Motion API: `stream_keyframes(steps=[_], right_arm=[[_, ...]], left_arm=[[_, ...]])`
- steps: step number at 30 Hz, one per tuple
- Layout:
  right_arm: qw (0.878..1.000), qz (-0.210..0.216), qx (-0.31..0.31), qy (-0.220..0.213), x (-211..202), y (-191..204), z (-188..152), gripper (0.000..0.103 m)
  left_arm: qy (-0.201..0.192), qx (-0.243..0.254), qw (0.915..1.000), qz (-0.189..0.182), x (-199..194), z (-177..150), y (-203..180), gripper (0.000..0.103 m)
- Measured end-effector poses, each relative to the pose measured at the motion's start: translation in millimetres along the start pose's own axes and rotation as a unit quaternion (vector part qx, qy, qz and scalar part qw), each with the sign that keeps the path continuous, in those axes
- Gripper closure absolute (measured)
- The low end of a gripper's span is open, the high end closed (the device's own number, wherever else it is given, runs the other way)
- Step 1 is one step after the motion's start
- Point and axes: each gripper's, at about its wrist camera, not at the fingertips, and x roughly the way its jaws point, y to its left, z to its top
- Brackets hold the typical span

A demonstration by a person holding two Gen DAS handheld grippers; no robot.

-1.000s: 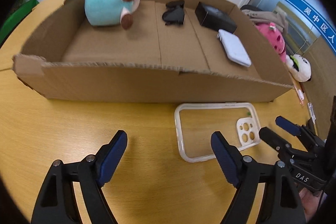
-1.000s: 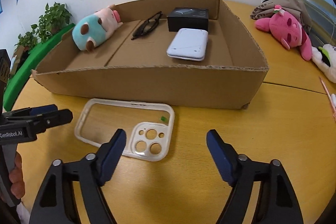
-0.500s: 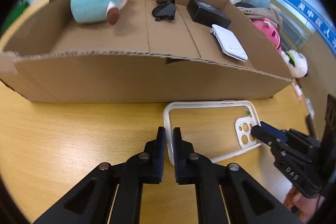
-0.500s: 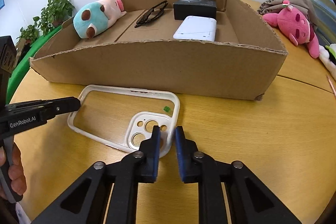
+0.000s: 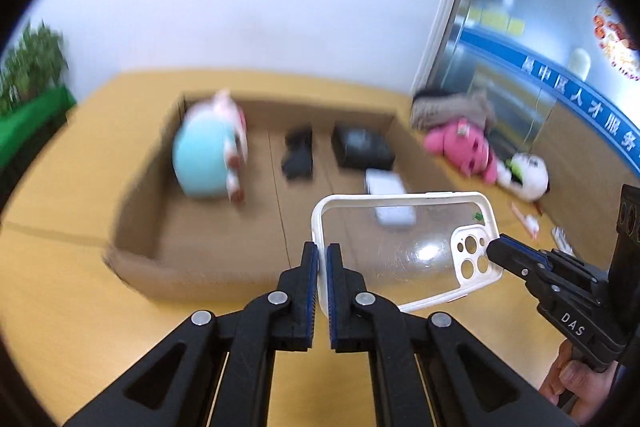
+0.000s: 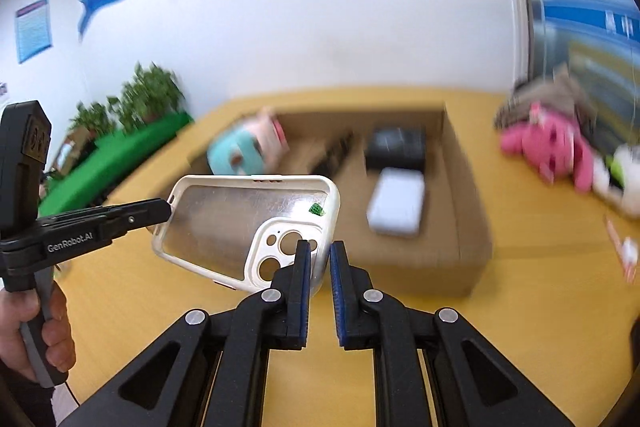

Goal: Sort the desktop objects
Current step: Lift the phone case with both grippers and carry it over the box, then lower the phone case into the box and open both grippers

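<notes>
A clear phone case with a white rim (image 5: pixel 404 247) hangs in the air above the table, in front of the cardboard box (image 5: pixel 160 227). My left gripper (image 5: pixel 322 255) is shut on the case's plain end. My right gripper (image 6: pixel 319 255) is shut on its camera-hole end; the case also shows in the right wrist view (image 6: pixel 248 223). The box (image 6: pixel 468 211) holds a teal plush (image 5: pixel 204 163), black glasses (image 5: pixel 298 157), a black box (image 5: pixel 362 147) and a white flat device (image 5: pixel 390 205). The background is blurred.
A pink plush (image 5: pixel 460 151) and a white plush (image 5: pixel 524 177) lie on the wooden table right of the box, with a grey cloth bundle behind them. Small pens lie near the right edge (image 5: pixel 524 219). Green plants stand far left (image 6: pixel 132 103).
Both grippers, shut on the case's two ends half a second ago, have lifted it off the table. The box now looks farther and lower in both views.
</notes>
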Motion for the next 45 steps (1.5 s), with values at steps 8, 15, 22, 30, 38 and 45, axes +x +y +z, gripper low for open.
stream_keyframes(steps=[8,15,22,30,38,45], right_arm=[[0.997,0.024,-0.027,-0.071,-16,29,56,0.092],[0.995,0.027,-0.017,-0.091,0,35,76,0.092],[0.998,0.036,0.001,-0.05,51,28,72,0.092],[0.998,0.045,0.023,0.027,124,27,41,0.092],[0.989,0.042,0.037,0.139,198,26,2,0.092],[0.98,0.027,0.032,0.193,221,27,-9,0.092]], left_arm=[[-0.092,0.02,0.9955,0.016,-52,55,6,0.099],[-0.096,0.031,0.9947,0.022,-45,75,14,0.099],[-0.057,0.014,0.998,0.024,-6,80,42,0.099],[0.027,-0.004,0.9984,0.049,57,61,82,0.099],[0.121,-0.013,0.9894,0.08,117,25,114,0.099],[0.189,-0.008,0.9769,0.101,152,-1,123,0.099]])
